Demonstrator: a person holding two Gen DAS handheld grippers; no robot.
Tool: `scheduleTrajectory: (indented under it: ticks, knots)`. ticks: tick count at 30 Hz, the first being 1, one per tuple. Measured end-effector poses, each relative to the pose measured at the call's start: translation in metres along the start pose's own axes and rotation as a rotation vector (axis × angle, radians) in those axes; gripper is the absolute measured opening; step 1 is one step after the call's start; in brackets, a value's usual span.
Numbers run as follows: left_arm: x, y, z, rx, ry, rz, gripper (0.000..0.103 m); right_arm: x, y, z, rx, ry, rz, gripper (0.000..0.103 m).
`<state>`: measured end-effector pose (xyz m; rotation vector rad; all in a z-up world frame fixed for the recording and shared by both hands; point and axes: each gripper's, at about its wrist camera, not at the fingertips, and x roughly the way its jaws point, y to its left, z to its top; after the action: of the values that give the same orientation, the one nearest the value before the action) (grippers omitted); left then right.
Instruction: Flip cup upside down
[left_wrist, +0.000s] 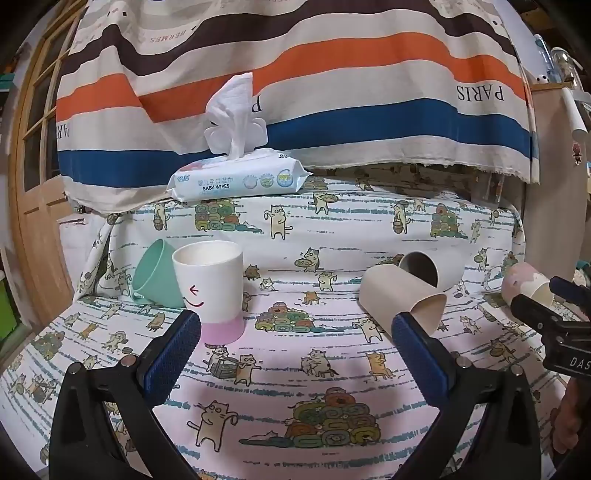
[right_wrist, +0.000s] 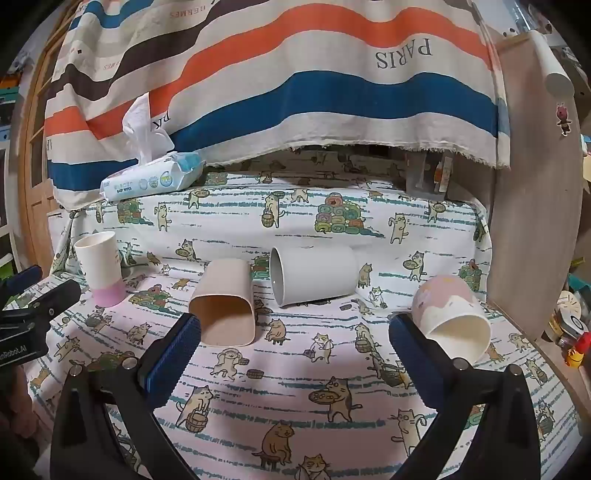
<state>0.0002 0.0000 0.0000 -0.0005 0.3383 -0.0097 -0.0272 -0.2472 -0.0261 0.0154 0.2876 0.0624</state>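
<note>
Both grippers' jaws stand wide and hold nothing: left gripper (left_wrist: 296, 330), right gripper (right_wrist: 294, 332). Beside the left jaws' left finger a white-and-pink cup (left_wrist: 210, 291) stands upright; only this view shows the mint cup (left_wrist: 157, 275) tipped behind it. Beyond the right jaws lie a beige cup (right_wrist: 224, 304), a grey cup (right_wrist: 314, 275) and, at the right finger, a pink-patterned cup (right_wrist: 452, 319). A cat-print cloth (right_wrist: 295, 387) covers the tabletop; baby wipes (left_wrist: 236, 179) and a striped cloth (left_wrist: 332, 92) lie farther back.

A surface covered with a white cartoon-cat printed cloth (right_wrist: 295, 369) carries 5 cups: an upright white cup with a pink base (left_wrist: 212, 291), a tilted mint-green cup (left_wrist: 157, 275) just beside it, a beige squarish cup (right_wrist: 225, 306), a grey round cup (right_wrist: 312, 275) and a pink-and-cream cup (right_wrist: 452, 315), these 3 on their sides. A blue-and-white baby-wipes pack (left_wrist: 236, 179) lies at the back.
</note>
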Motion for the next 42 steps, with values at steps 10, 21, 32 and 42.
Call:
scheduleTrajectory:
  ticks: [10, 21, 32, 42]
  knots:
    - [-0.0044, -0.0042, 0.0005, 0.020, -0.026, 0.002, 0.103, -0.0034, 0.0029, 0.0006, -0.005, 0.007, 0.008, 0.103]
    - [-0.0023, -0.0003, -0.0002, -0.001, -0.021, -0.014, 0.103, -0.0030, 0.0032, -0.0012, -0.015, 0.002, 0.010, 0.103]
    - [-0.0032, -0.0008, -0.0013, 0.012, -0.030, -0.022, 0.103, -0.0037, 0.0040, -0.0032, -0.021, 0.006, 0.016, 0.103]
    - [-0.0053, -0.0034, -0.0027, 0.018, -0.034, -0.024, 0.103, 0.0001, 0.0027, -0.0030, -0.014, 0.019, 0.011, 0.103]
